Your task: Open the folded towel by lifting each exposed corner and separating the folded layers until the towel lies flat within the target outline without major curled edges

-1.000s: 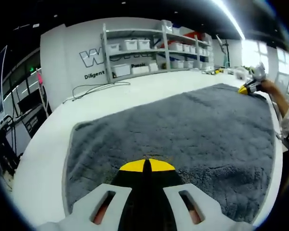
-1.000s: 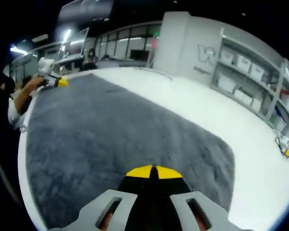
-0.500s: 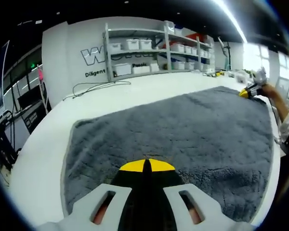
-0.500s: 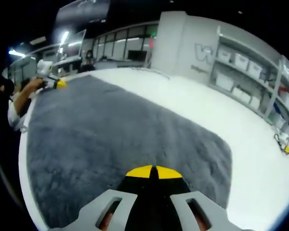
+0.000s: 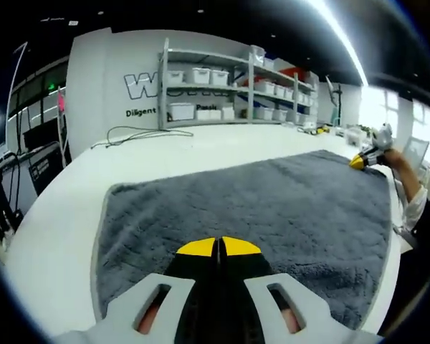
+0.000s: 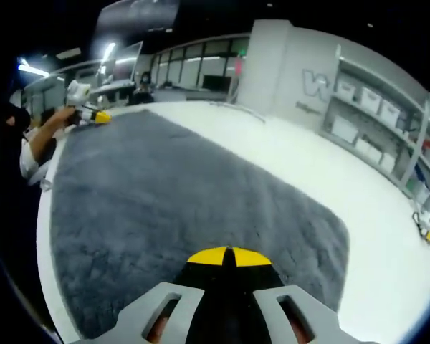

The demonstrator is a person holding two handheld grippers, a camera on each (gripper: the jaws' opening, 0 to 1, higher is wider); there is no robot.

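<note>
A dark grey towel (image 5: 258,208) lies spread out flat on the white table (image 5: 64,215); it is the same grey towel (image 6: 172,201) in the right gripper view. My left gripper (image 5: 218,247) is shut, its yellow tips low over the towel's near part, with nothing seen between them. My right gripper (image 6: 231,256) is shut the same way over the other near corner area. Each gripper also appears far off in the other's view: the right gripper (image 5: 360,160) and the left gripper (image 6: 99,117), both held by a hand at the towel's edge.
Shelves with white bins (image 5: 215,89) stand along the back wall. A cable (image 5: 140,132) lies on the table beyond the towel. Small yellow objects (image 6: 428,233) sit at the table's far right. A person's sleeve (image 6: 30,159) is by the table edge.
Both views have shifted slightly with the hands. The towel lies as before and both grippers stay shut.
</note>
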